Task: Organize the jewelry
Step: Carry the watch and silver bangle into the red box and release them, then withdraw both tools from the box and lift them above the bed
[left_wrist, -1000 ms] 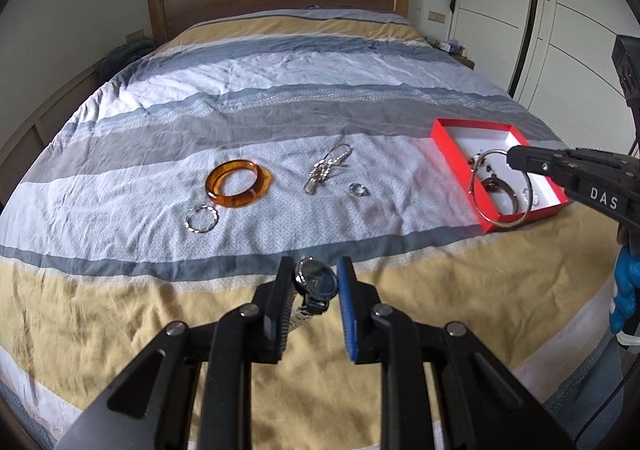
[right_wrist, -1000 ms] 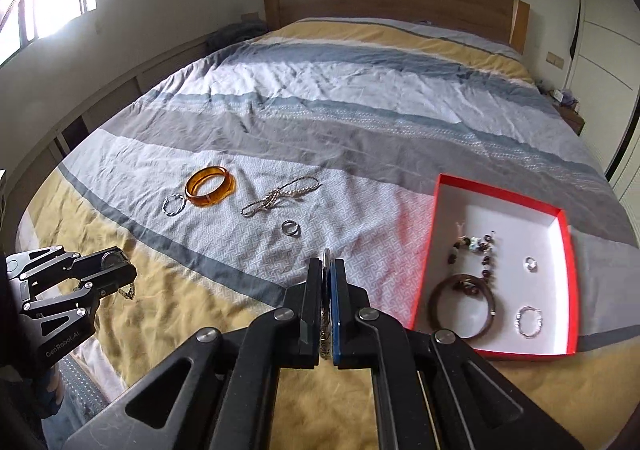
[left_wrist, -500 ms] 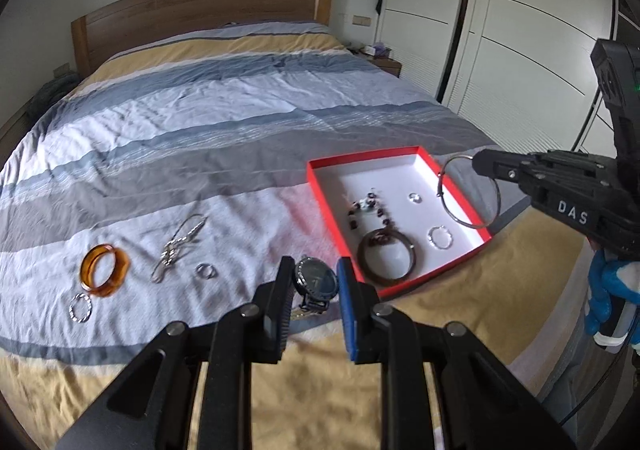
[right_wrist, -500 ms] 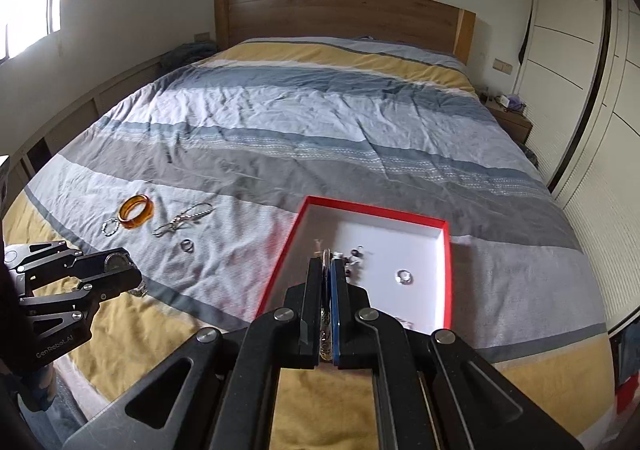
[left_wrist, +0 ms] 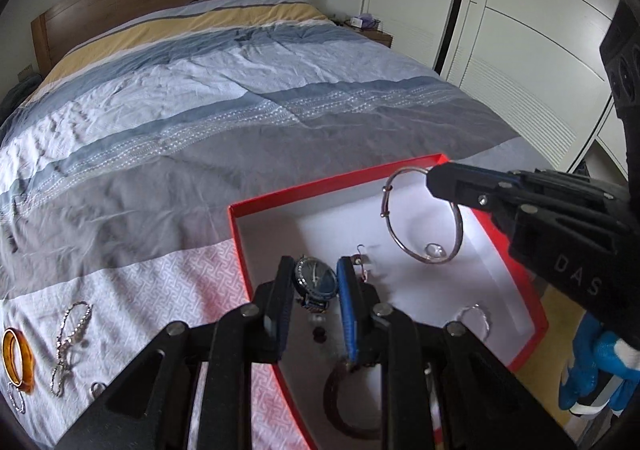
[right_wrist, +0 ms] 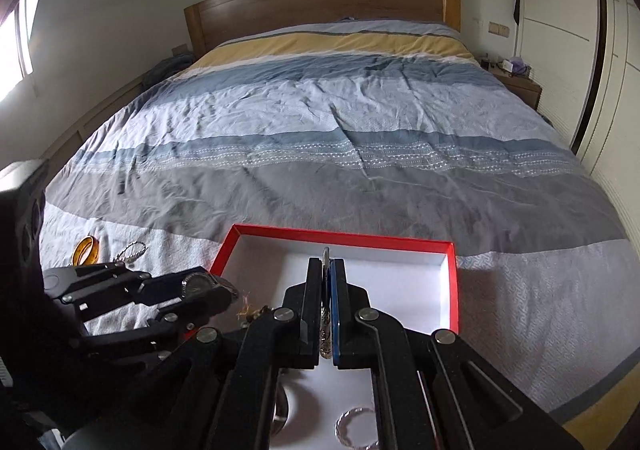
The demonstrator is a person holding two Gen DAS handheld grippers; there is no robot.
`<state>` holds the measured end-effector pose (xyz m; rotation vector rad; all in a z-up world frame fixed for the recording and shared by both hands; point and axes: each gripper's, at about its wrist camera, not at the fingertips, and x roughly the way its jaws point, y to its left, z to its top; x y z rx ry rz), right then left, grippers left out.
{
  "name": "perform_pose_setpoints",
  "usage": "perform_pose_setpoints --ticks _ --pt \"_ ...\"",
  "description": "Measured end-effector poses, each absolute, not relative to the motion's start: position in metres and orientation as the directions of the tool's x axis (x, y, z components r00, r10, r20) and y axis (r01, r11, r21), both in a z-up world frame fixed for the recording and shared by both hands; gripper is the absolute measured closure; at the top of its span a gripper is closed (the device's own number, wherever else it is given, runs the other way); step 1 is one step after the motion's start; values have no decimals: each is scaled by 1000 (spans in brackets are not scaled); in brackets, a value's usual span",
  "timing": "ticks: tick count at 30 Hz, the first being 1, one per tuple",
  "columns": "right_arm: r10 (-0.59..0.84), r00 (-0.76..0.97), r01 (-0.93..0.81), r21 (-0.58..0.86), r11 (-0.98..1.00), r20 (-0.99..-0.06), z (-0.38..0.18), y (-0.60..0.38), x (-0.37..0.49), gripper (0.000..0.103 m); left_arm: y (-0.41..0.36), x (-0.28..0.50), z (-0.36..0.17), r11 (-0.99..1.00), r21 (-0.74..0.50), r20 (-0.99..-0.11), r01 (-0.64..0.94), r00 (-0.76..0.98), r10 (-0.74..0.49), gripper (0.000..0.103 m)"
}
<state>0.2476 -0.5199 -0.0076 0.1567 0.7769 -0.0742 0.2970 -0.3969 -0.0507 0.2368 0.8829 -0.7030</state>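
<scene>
Watch (left_wrist: 315, 279) sits clamped in the left gripper (left_wrist: 312, 282), dial facing up toward the camera, case pinched side to side between the two fingers, band trailing down and back between them so its long axis runs along the gripper. Jaws part only as wide as the case. It hangs over the near left part of the red box (left_wrist: 320, 188), which lies on the striped bedspread (left_wrist: 240, 98) near the foot of the bed.

Right gripper (right_wrist: 328, 290) is closed tight on a thin silver bangle (left_wrist: 422, 216). From the left wrist view the hoop hangs below the fingertips, its plane roughly upright, over the far right part of the box's white floor. From the right wrist view it shows edge-on as a sliver between the pads, in line with the fingers.

Inside the box: a small ring (left_wrist: 435, 250), a silver hoop (left_wrist: 474, 320), a dark brown bangle (left_wrist: 340, 402), some beads, partly hidden by the fingers.

Left of the box on the bedspread, well apart from it: amber bangle (left_wrist: 18, 362), silver chain (left_wrist: 70, 342) lying lengthwise toward the headboard, small ring (left_wrist: 96, 390), another silver hoop (left_wrist: 16, 402) at the frame edge.

Blue-gloved hand (left_wrist: 592, 370) holds the right gripper's handle.
</scene>
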Motion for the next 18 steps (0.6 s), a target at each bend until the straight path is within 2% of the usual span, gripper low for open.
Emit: perform_pose_setpoints --ticks 7,18 --pt "-18 702 178 151 972 -712 -31 -554 259 99 -405 309 -86 761 -80 -805 643 409 -430 83" --pt "-41 594 213 108 971 -803 -71 -569 254 99 -405 306 -86 765 -70 -797 640 425 -428 82"
